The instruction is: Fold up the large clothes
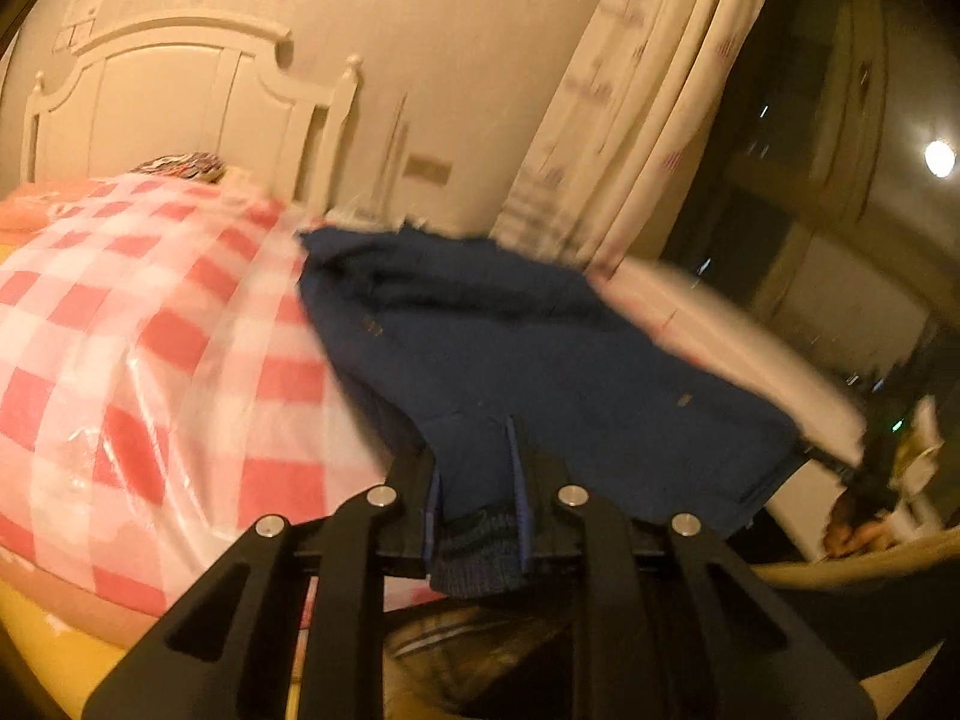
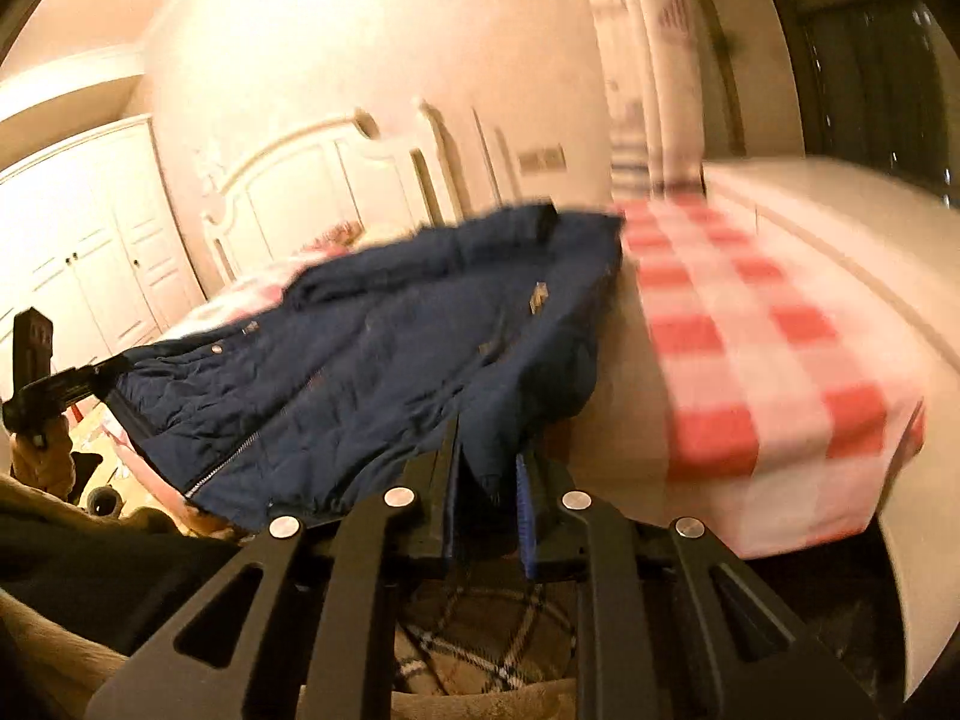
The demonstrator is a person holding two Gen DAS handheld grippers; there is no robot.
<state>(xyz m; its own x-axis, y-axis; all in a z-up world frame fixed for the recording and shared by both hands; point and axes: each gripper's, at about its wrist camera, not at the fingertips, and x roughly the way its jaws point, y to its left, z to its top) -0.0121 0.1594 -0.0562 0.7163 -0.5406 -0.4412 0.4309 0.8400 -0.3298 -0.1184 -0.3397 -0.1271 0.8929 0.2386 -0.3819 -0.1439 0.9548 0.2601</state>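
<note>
The left tool is pinching the grey ribbed cuff of a dark navy quilted jacket, and the right tool is pinching another navy edge of the same garment. The jacket lies spread across a bed covered by a red-and-white checked plastic sheet, its near edge lifted off the bed between the two tools. A white carved wooden headboard stands behind.

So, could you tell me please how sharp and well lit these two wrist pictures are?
Left wrist view: warm yellow cast, checked cover and navy jacket smeared by motion, lamp glaring. Right wrist view: wall overexposed, the cover blurred, the jacket's zip sharper; fisheye bends both.
</note>
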